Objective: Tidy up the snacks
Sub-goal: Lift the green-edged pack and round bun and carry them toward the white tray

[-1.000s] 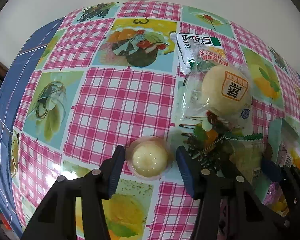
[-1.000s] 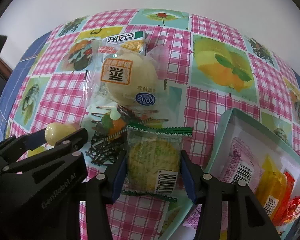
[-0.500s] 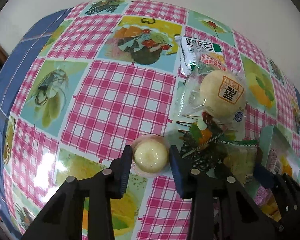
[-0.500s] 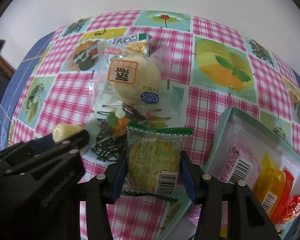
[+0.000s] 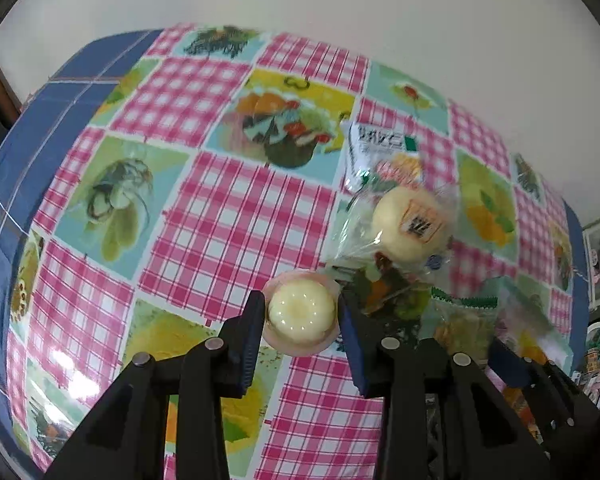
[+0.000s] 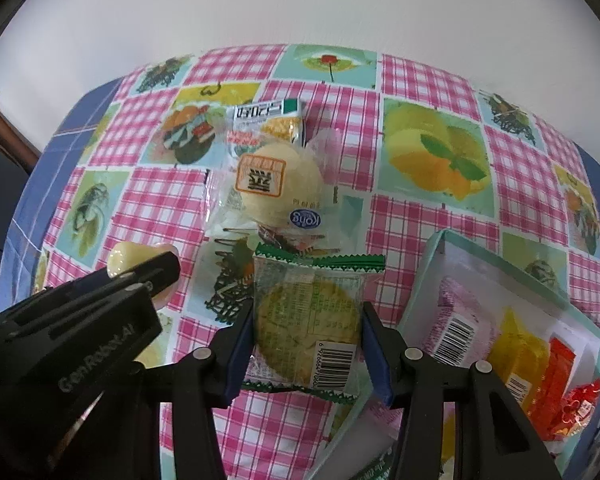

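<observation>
A glossy, smooth plastic tablecloth (image 5: 228,216) caught glare at the near left. The jelly cup (image 5: 301,314) was shiny clear plastic. The biscuit packet (image 6: 312,320) and the bun wrapper (image 6: 276,192) were crinkled transparent film. The box (image 6: 432,264) at the near right looked like matt cardboard.

The table (image 6: 432,92) wears a pink-checked fruit cloth — a wrapped bun (image 6: 280,192) lies beside the white packet (image 6: 266,120), the teal box (image 6: 436,276) off to its right.
</observation>
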{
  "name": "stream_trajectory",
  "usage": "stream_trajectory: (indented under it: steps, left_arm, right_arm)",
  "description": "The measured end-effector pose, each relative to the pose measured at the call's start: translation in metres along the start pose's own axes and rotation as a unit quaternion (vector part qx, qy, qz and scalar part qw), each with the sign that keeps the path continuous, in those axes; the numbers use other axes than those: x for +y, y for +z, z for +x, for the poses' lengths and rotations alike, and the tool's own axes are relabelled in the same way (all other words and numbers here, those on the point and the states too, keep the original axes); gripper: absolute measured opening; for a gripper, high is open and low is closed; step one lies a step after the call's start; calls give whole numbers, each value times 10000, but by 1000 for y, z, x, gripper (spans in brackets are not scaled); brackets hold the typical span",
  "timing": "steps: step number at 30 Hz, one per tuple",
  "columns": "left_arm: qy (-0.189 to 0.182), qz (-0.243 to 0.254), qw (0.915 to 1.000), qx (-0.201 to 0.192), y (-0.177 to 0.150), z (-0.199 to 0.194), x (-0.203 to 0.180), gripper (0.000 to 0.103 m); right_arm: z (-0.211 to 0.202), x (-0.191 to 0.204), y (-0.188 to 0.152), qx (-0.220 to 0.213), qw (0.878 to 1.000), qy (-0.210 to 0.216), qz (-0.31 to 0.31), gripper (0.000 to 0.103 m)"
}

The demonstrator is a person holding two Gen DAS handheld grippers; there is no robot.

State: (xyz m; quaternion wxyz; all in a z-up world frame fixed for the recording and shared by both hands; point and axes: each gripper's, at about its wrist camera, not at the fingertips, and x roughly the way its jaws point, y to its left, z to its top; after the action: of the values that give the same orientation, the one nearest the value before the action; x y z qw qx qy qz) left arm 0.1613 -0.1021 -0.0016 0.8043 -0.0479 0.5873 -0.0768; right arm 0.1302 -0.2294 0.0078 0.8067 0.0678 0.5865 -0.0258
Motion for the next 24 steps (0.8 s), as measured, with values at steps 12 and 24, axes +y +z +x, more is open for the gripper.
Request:
stream_trajectory:
  steps: [12, 24]
  left_arm:
    - [-188, 140, 9991, -343, -8, -35, -23, 39]
    - [-333, 646, 9967, -359, -37, -53, -67, 39]
  right_arm:
    - [-33, -19, -11, -140, 9995, -50, 281, 53]
    - [-60, -74, -44, -136, 9965, -253, 781, 53]
